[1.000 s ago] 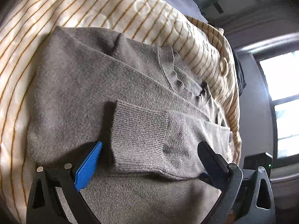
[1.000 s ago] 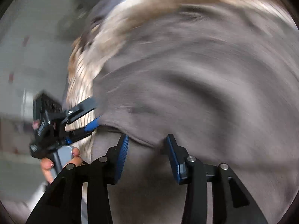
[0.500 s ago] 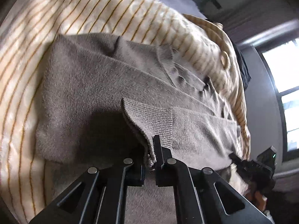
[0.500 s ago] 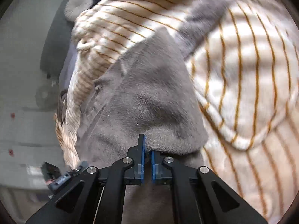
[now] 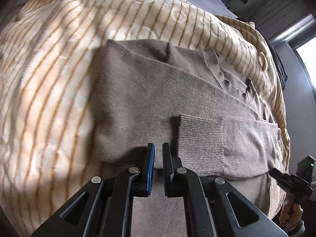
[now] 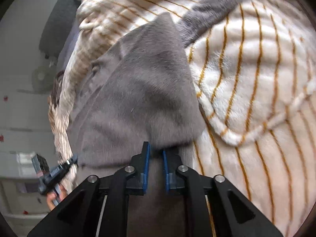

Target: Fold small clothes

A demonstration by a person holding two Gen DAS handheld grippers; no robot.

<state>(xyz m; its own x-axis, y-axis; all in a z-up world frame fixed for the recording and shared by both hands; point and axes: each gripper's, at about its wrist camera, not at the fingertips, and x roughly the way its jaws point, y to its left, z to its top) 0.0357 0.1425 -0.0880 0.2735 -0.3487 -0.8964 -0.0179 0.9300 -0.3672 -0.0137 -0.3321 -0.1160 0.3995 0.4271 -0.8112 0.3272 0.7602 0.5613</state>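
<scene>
Both the left gripper [image 5: 158, 146] and right gripper [image 6: 156, 148] have eased their jaws narrowly apart, releasing the sweater [image 5: 158, 90] onto the striped blanket [image 5: 49, 79], so this fold seems finished.

right tongs [image 6: 156, 152] slightly parted at grey sweater [image 6: 138, 90] fold edge, striped cream blanket [image 6: 246, 90] beneath

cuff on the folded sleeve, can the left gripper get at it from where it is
Probably yes. The cuff lies on top of the sweater, uncovered, just right of the left gripper, whose jaws stand slightly apart with nothing between.
</scene>
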